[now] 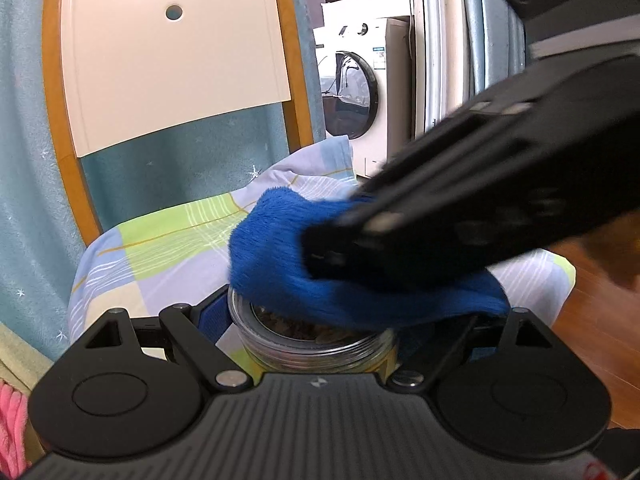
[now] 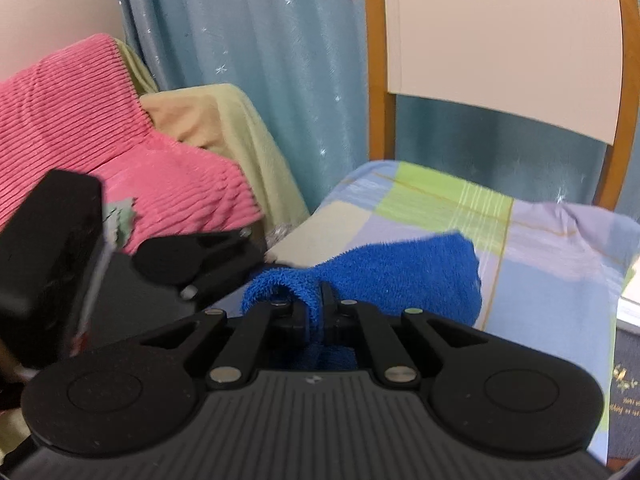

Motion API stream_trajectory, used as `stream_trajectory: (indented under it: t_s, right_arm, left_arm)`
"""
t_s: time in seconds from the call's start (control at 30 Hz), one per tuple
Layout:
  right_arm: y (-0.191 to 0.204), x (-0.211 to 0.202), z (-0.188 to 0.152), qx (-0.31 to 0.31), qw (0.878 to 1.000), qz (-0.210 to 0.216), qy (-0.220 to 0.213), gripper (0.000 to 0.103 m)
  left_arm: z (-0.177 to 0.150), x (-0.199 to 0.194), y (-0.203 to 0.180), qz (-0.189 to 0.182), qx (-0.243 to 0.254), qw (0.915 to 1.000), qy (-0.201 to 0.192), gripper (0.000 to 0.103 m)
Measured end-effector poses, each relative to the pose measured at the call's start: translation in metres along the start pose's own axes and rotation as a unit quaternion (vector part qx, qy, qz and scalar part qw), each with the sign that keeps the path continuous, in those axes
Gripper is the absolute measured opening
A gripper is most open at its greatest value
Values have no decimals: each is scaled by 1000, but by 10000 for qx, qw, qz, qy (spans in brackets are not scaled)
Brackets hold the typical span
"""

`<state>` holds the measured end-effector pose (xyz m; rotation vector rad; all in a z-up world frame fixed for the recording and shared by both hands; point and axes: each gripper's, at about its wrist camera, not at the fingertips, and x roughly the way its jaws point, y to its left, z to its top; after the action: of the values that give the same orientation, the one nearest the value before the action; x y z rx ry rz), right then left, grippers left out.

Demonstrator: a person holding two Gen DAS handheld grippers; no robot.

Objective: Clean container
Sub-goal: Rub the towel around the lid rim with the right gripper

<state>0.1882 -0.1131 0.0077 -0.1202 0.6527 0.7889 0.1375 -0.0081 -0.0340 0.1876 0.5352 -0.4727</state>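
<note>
Jar (image 1: 316, 340) was held between the fingers of the left gripper (image 1: 316, 320), above a checked cloth (image 1: 168, 248) spread on a chair (image 1: 60, 128). Its jaws were closed partway on the jar's clear sides. A blue towel (image 1: 288, 264) was pressed on the jar's open top by the right gripper (image 1: 332, 248). Brown bits were seen inside the jar, but what they were could not be told. The jar was seen only in the left view. In the right view, the right gripper's (image 2: 316, 300) jaws were shut tight on a fold of the towel (image 2: 400, 276), and a pink blanket (image 2: 100, 140) was seen. The left gripper (image 2: 192, 264) there was blurred.
</note>
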Motion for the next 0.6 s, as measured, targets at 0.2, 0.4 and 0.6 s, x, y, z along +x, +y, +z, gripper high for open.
stream_trajectory:
  t_s: [0.2,0.4,0.6]
  right_arm:
    - [-14,-13,-4,18,9991,-406,80,2]
    - [0,-28,-12,-41,9994,-254,237,3]
    - [11,-9,-5,-3,9999,-23,102,3]
  left_arm:
    - [0,0,1,-16,5,10000,-9,86]
    - [-2,0,2,-20,12,10000,-27,86]
    - [-1,2,4,-4,11,10000,-5,86]
